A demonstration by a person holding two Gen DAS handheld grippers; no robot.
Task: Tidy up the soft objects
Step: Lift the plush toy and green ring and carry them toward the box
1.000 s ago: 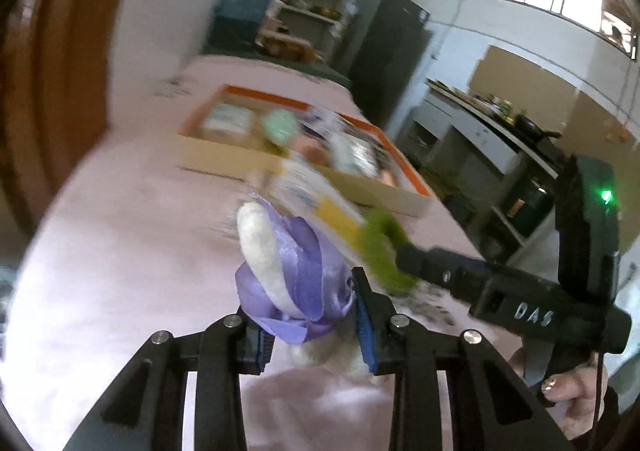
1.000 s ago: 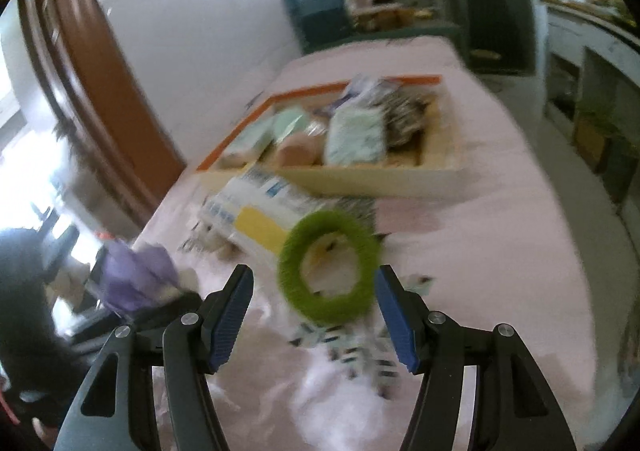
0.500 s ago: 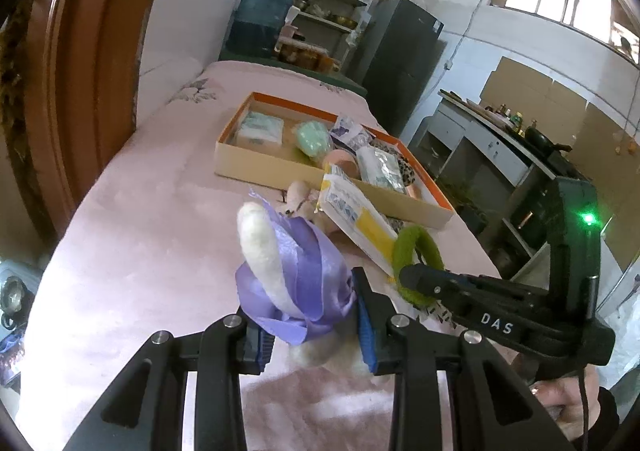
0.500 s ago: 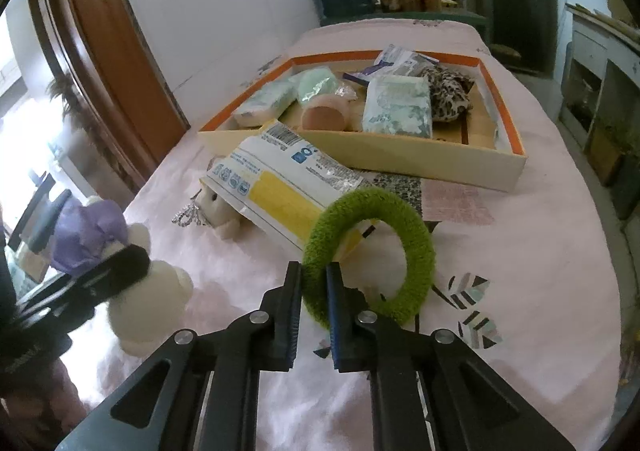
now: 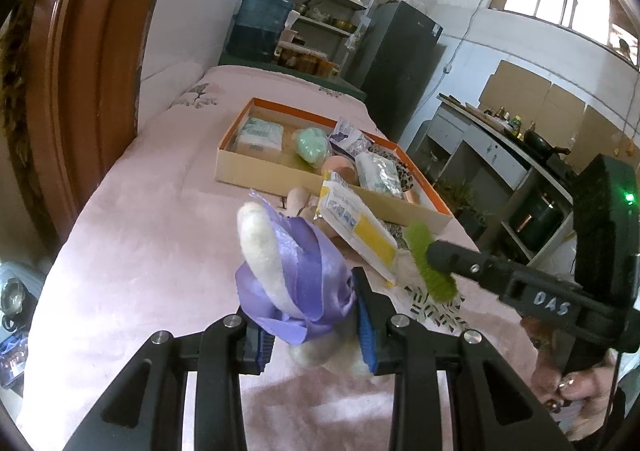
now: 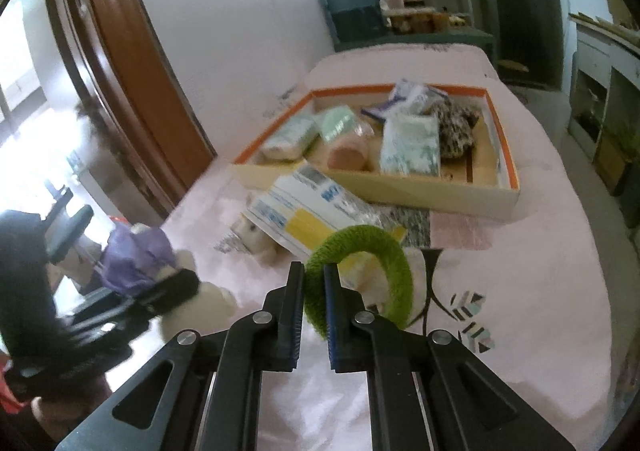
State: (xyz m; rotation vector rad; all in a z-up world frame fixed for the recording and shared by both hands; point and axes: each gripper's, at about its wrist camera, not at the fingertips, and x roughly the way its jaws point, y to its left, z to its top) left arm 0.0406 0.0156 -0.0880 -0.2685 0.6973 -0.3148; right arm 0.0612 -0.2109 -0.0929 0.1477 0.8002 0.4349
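While its blue-padded fingers (image 5: 366, 335) press in from both sides, the left tool (image 5: 312, 335) pinches a white plush toy wrapped in a shiny purple ribbon (image 5: 296, 279), held above the pink cloth-covered tabletop (image 5: 152, 251). The right tool (image 6: 313, 315) is pressed together on the near-left rim of a fuzzy green ring (image 6: 360, 275), which stands on edge, raised off the cloth. Just beyond the ring lies a white plastic packet with blue print and a yellow band (image 6: 304, 211), with a small pale plush toy (image 6: 256, 235) partly under its left end. Farther off sits a shallow cardboard box with an orange rim (image 6: 508, 155), holding wrapped pale-green packs, a peach-coloured round piece and a leopard-print cloth. A blue water jug (image 5: 260, 23) and metal shelves stand at the far end.
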